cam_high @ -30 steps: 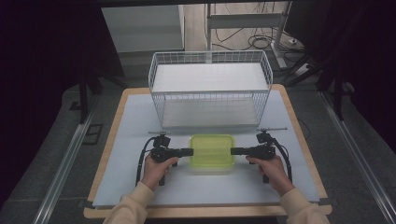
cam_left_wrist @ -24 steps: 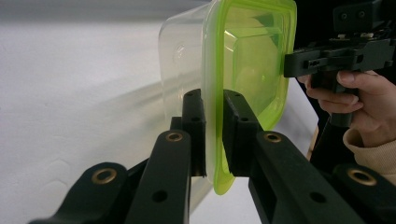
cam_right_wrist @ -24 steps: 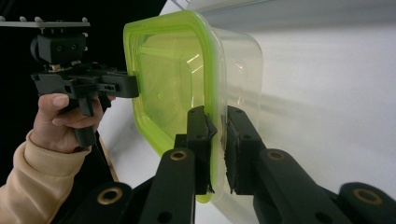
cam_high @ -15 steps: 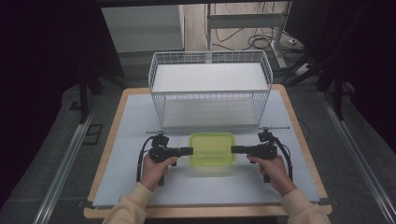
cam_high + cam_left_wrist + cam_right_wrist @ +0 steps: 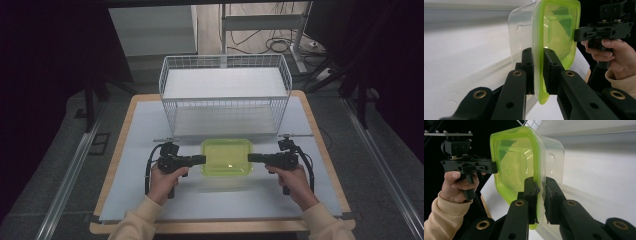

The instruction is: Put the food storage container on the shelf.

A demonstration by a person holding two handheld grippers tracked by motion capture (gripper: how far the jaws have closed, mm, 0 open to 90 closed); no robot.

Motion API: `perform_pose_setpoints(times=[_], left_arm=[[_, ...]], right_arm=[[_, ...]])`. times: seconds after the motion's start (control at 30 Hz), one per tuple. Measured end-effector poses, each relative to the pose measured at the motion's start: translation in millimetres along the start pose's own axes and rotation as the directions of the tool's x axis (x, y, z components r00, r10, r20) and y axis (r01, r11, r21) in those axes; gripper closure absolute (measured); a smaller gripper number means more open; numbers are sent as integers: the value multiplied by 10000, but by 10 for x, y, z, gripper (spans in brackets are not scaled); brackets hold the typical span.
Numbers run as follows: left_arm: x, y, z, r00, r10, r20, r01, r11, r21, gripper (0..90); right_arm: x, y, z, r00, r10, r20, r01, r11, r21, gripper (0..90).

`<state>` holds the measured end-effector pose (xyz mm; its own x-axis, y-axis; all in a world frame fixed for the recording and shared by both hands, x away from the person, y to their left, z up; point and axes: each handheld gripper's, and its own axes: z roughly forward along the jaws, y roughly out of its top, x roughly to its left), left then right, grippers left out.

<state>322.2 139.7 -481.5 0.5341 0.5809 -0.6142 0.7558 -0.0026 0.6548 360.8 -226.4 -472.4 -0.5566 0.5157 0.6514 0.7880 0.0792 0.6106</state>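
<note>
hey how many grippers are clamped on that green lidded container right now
2. The left gripper clamps the container's left rim; the right gripper clamps its right rim, in front of the wire basket.

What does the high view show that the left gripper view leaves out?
The high view alone takes in the white wire basket behind the container, the wooden-edged table, and both forearms in cream sleeves.

The left gripper view alone gives the close look: the left gripper with its two black jaws clamped on the green lid's rim, and the clear tub under that lid.

Both share the green-lidded container, the right gripper at its far edge, and the hand holding that gripper.
</note>
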Motion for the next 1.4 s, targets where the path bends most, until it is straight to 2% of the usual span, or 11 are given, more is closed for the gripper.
perform_pose_setpoints(times=[0.4, 0.63, 0.9, 1.13, 1.4], left_arm=[[-11, 11, -27, 10000, -26, 38, 26, 10000, -63, 808], [-63, 31, -59, 10000, 25, 46, -24, 9998, -221, 807], [-130, 168, -135, 10000, 51, 26, -51, 9994, -345, 807], [-220, 326, -200, 9997, 247, -38, -248, 9988, -419, 808], [-256, 447, -245, 9996, 267, 52, -264, 9980, -569, 808]], right_arm=[[41, 15, -11, 9999, -159, 29, 160, 9998, -121, 816], [91, 35, -45, 9996, -289, 54, 290, 9993, -227, 816], [187, 168, -89, 9989, -466, 64, 468, 9983, -342, 817], [282, 286, -152, 9984, -562, 53, 564, 9967, -582, 817], [378, 417, -201, 9967, -787, 204, 799, 9943, -700, 817]])
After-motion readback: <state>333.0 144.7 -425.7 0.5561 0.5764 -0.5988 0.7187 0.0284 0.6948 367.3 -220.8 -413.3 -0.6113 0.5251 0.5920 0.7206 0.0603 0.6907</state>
